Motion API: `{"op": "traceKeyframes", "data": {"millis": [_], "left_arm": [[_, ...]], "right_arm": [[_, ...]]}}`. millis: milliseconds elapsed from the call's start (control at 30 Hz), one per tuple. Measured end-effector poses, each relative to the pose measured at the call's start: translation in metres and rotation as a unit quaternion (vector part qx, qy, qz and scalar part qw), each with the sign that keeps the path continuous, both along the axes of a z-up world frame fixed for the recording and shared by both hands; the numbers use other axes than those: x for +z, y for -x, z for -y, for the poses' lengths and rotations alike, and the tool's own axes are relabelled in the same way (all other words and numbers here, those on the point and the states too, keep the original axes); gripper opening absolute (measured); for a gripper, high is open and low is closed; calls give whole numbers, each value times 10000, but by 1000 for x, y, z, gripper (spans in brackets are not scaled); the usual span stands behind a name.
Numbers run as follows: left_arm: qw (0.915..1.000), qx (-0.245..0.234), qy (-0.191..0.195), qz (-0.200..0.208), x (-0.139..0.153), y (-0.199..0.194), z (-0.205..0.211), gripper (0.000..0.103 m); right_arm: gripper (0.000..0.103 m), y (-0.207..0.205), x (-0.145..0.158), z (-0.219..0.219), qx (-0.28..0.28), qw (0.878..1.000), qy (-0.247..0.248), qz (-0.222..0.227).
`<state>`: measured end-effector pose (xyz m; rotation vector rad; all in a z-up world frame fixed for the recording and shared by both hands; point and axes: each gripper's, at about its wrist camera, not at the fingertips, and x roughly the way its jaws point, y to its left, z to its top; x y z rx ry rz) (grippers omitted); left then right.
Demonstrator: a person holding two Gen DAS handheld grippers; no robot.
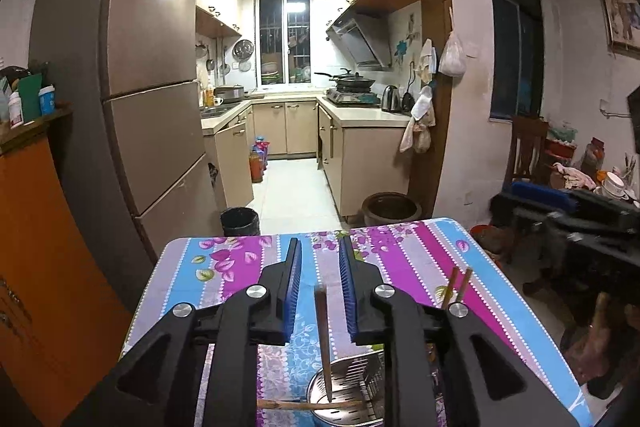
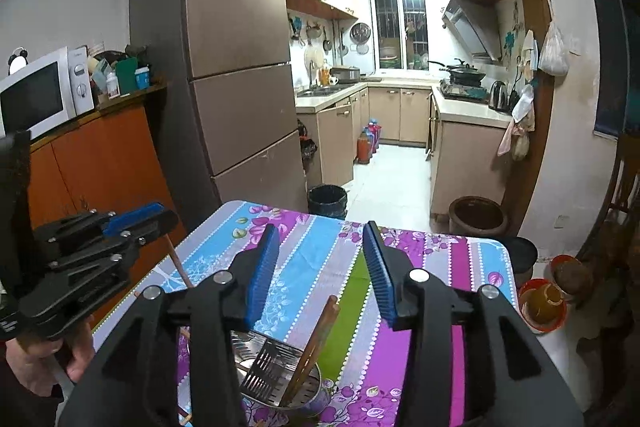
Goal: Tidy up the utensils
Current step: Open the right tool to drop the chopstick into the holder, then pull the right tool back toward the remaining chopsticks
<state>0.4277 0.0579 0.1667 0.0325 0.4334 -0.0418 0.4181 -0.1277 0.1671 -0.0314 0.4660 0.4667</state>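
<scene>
A: Where are the utensils?

B: In the steel holder [image 2: 280, 383] on the striped table [image 2: 436, 267]: 1 chopstick [image 1: 323, 339] stands below the left gripper [image 1: 320, 287], 2 chopsticks [image 2: 316, 343] lean below the right gripper [image 2: 320, 271].

A: The grippers?

B: Both have their jaws apart, clamping nothing.

Left claw [image 1: 320, 263], right claw [image 2: 322, 253]: jaws apart, empty.

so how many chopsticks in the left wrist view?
4: one chopstick upright in the metal holder, one lying across its front, two leaning at its right. The left gripper may hide more.
</scene>
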Motion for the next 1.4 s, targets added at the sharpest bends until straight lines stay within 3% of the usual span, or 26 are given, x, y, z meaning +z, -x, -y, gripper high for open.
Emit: {"op": "traceKeyframes", "data": {"millis": [200, 333, 467, 667, 900, 1033, 1167, 1300, 1400], "left_arm": [[9999, 123, 52, 67, 3, 7, -5, 37], [9992, 232, -96, 327, 12, 28, -4, 53], [9971, 288, -175, 677, 24, 66, -4, 63], [9920, 432, -113, 1180, 35, 128, -13, 67], [9807, 529, -81, 1878, 25, 231, -25, 74], [9749, 438, -260, 2166, 1, 295, -20, 76], [9758, 177, -335, 2153, -36, 342, -19, 77], [9835, -33, -367, 1770, -89, 362, -23, 77], [9922, -211, -170, 1220, -132, 360, -32, 77]], "right_arm": [[52, 11, 0, 10, -65, 9999, 47, 106], [60, 26, 6, 18, -162, 9995, -7, 269], [69, 54, 18, 27, -247, 9982, -102, 535], [82, 99, 33, 42, -426, 9934, -173, 1046], [90, 172, 38, 64, -490, 9845, -389, 1637], [91, 223, 27, 72, -491, 9785, -392, 1967], [91, 273, -5, 77, -398, 9769, -390, 2065], [90, 307, -46, 71, -288, 9798, -294, 1955], [79, 323, -82, 65, -204, 9851, -252, 1688]]}}
